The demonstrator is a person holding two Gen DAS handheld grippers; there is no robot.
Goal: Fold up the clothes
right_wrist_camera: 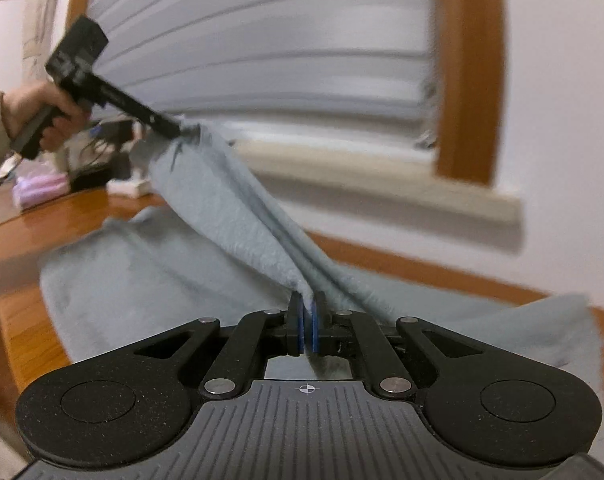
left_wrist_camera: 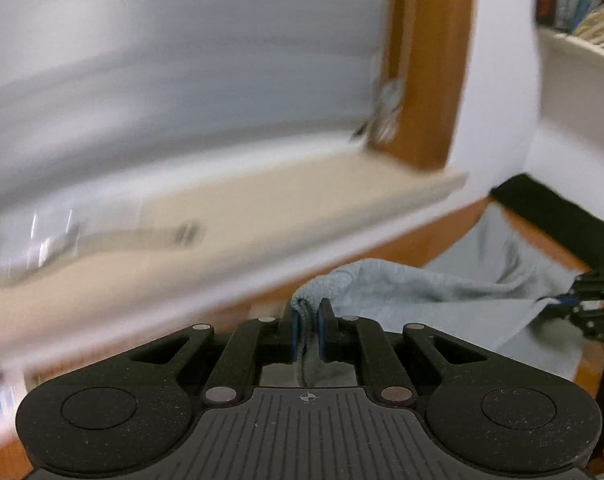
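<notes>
A light blue-grey fleece cloth [right_wrist_camera: 142,280] lies partly on a wooden table [right_wrist_camera: 30,320] and is lifted along one edge. My right gripper [right_wrist_camera: 308,320] is shut on a pinched fold of that edge. In the right wrist view my left gripper [right_wrist_camera: 178,130] is raised at the upper left, held by a hand [right_wrist_camera: 34,108], shut on the far corner with the cloth stretched taut between the two. In the left wrist view my left gripper [left_wrist_camera: 308,320] pinches a bunched cloth [left_wrist_camera: 442,284] corner between blue pads. The right gripper [left_wrist_camera: 558,300] grips the cloth at the right.
A window with white blinds [right_wrist_camera: 282,40], an orange wooden frame [right_wrist_camera: 470,72] and a beige sill [right_wrist_camera: 382,184] runs behind the table. Pink folded items [right_wrist_camera: 42,188] and dark clutter [right_wrist_camera: 102,148] sit at the table's far left. A black cloth [left_wrist_camera: 562,216] lies at the right.
</notes>
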